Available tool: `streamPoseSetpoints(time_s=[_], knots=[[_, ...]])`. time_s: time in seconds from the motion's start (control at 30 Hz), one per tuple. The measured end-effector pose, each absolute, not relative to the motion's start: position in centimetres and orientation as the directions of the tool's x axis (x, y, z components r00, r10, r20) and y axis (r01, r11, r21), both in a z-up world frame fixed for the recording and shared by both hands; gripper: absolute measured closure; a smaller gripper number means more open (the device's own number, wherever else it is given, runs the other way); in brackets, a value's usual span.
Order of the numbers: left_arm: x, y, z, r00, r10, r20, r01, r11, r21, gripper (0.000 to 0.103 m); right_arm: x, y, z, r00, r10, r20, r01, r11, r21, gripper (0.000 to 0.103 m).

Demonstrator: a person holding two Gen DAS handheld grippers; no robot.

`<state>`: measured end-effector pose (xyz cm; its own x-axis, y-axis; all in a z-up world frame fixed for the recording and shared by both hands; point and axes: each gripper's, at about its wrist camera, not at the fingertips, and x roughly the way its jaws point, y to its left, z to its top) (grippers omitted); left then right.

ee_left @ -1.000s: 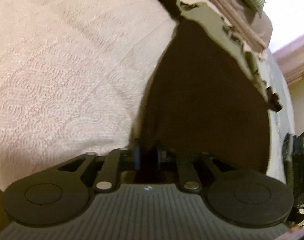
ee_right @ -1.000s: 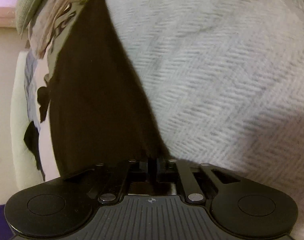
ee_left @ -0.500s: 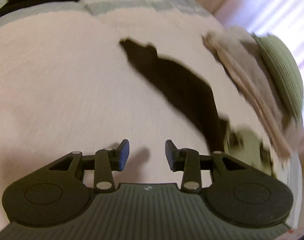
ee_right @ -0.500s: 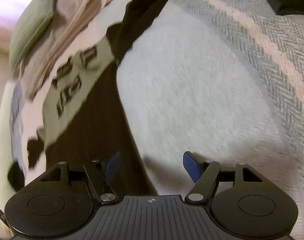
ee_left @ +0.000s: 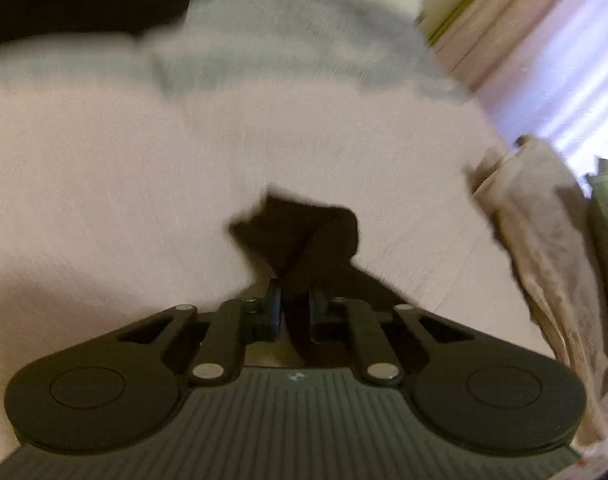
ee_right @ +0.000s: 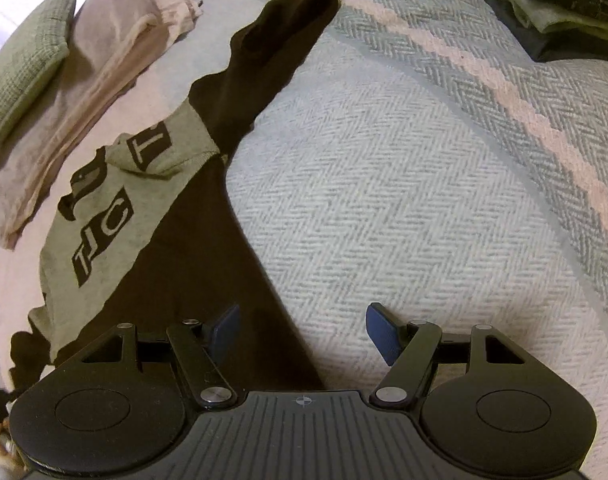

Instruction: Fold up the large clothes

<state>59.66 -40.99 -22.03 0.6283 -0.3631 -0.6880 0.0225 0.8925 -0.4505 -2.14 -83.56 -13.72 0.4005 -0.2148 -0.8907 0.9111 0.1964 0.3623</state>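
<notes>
A dark long-sleeved shirt with a grey lettered panel lies spread on the bed. One sleeve stretches away toward the far side. In the blurred left wrist view, my left gripper is closing its jaws, with the dark sleeve end bunched between the pads. My right gripper stands open just above the shirt's near edge. Its left finger is over the dark cloth and its right finger over the bedspread; nothing is pinched.
A folded beige cloth and a green cushion lie beyond the shirt, also seen as the beige cloth at the right. A pile of dark clothes sits at the far right. Pale curtains hang past the bed.
Both grippers let go of the shirt's body and opened. The left one swept across the bed to the sleeve end and closed on it. The right one rose slightly and stayed open.
</notes>
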Motion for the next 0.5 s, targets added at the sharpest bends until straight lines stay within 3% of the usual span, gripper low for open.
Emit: streamPoseSetpoints(time_s=[0.1, 0.23, 0.3, 0.37, 0.5], knots=[[56.2, -36.9, -19.0, 0.701, -0.279, -0.656, 0.038, 0.933, -0.357, 0.094, -2.4, -84.2, -13.4, 0.411, -0.225, -0.883, 0.908, 0.187, 0.375, 0.036], [51.7, -33.3, -20.4, 0.676, -0.193, -0.711, 0.003, 0.966, -0.259, 0.091, -2.2, -85.7, -13.6, 0.404, -0.214, -0.889, 0.906, 0.231, 0.356, 0.036], [50.1, -32.8, -23.0, 0.619, -0.156, -0.77, -0.065, 0.966, -0.249, 0.087, -2.1, -86.6, -14.3, 0.405, -0.197, -0.893, 0.899, 0.261, 0.351, 0.036], [48.4, -33.3, -23.7, 0.671, -0.13, -0.73, -0.068, 0.969, -0.236, 0.086, -1.7, -88.0, -15.0, 0.387, -0.184, -0.903, 0.896, 0.305, 0.322, 0.036], [46.6, -34.7, -22.0, 0.668, -0.094, -0.738, -0.129, 0.962, -0.239, 0.084, -1.0, -91.9, -14.2, 0.383, -0.245, -0.89, 0.864, 0.436, 0.252, 0.036]])
